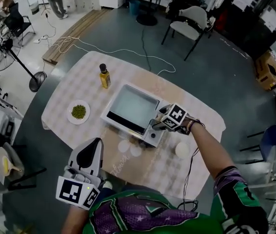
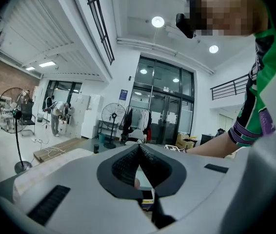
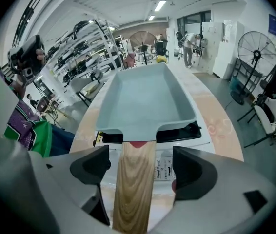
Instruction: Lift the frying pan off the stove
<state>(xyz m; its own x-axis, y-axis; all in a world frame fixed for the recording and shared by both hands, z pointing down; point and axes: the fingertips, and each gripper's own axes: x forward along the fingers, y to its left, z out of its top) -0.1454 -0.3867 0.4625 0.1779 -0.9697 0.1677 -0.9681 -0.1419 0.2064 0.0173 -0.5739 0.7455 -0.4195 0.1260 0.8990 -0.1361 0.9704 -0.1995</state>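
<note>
My right claw [image 3: 142,165] stands well open. Its two pads sit either side of the wooden handle [image 3: 134,194] of the frying pan [image 3: 147,94] without pressing on it, with a clear gap at the three o'clock pad and only a sliver at the nine o'clock one. The pan, square and pale blue-grey, sits flat on the stove [image 3: 189,133] straight ahead at twelve o'clock, and its handle sticks out over the stove's front edge toward me.

In the head view the stove rests near the middle of a table [image 1: 67,89] under a pale chequered cloth. An oil bottle [image 1: 104,75] stands upright at eleven o'clock from the pan. A plate of green peas [image 1: 79,112] lies at nine o'clock, well apart from the stove, and a white cup [image 1: 182,150] sits at five o'clock from my claw.

Round the table is grey floor [image 1: 216,67], with a white cable [image 1: 118,50] trailing at twelve o'clock, a chair [image 1: 192,24] at one o'clock and a standing fan [image 1: 37,80] at ten o'clock.

My right forearm [image 1: 208,147] reaches in from five o'clock, wrist bent so the claw tips steeply down over the handle. My left claw [image 1: 93,147] hangs at seven o'clock from the stove, by the table's near edge and close to my chest. It points roughly level, its pads closed together on nothing.
</note>
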